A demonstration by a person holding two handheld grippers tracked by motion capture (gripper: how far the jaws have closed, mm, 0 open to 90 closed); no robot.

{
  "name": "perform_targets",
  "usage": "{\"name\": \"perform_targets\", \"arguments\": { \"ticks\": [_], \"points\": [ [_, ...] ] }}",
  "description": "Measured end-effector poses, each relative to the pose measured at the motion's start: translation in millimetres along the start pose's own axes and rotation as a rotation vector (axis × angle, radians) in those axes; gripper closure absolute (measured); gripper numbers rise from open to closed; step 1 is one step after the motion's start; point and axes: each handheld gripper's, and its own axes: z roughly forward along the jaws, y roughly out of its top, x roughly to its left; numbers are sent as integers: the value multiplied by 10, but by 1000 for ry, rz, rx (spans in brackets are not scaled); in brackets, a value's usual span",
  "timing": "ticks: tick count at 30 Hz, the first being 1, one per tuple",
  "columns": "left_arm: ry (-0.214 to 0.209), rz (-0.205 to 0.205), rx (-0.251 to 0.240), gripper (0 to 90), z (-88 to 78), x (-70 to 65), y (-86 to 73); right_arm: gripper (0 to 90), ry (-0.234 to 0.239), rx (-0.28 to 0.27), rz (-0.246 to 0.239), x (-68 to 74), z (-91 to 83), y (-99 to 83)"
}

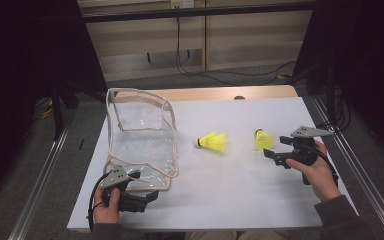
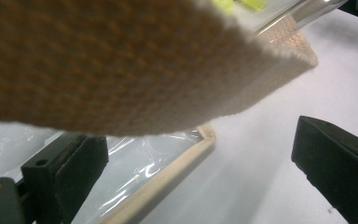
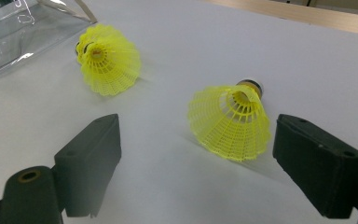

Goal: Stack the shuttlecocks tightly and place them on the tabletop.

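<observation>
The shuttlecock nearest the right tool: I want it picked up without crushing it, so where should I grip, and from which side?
Grip the shuttlecock by its cork tip, not the mesh skirt. It lies on its side, skirt toward the open right tool, so come down from above.

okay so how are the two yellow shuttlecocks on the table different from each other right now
The right shuttlecock lies just ahead of the open right gripper, near its right jaw; the left shuttlecock lies farther off, close to the clear bag. In the high view the left shuttlecock lies on its side with its cork toward the bag, while the right shuttlecock points its cork away from the person. Both are yellow, with mesh plastic skirts, lying loose on the white table.
</observation>
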Motion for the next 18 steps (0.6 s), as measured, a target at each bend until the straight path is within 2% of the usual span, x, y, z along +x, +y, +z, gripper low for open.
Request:
{"name": "perform_targets", "arguments": {
  "ticks": [7,11,18],
  "points": [
    [-1,-2,0,36,-4,-6,-3,148,12,24,6,20,76,-14],
    [3,-5,-2,38,-7,-8,-1,149,15,10,8,33,112,0],
    [1,-8,-5,40,-3,-1,-3,149,17,16,16,48,171,2]
  ]
}}
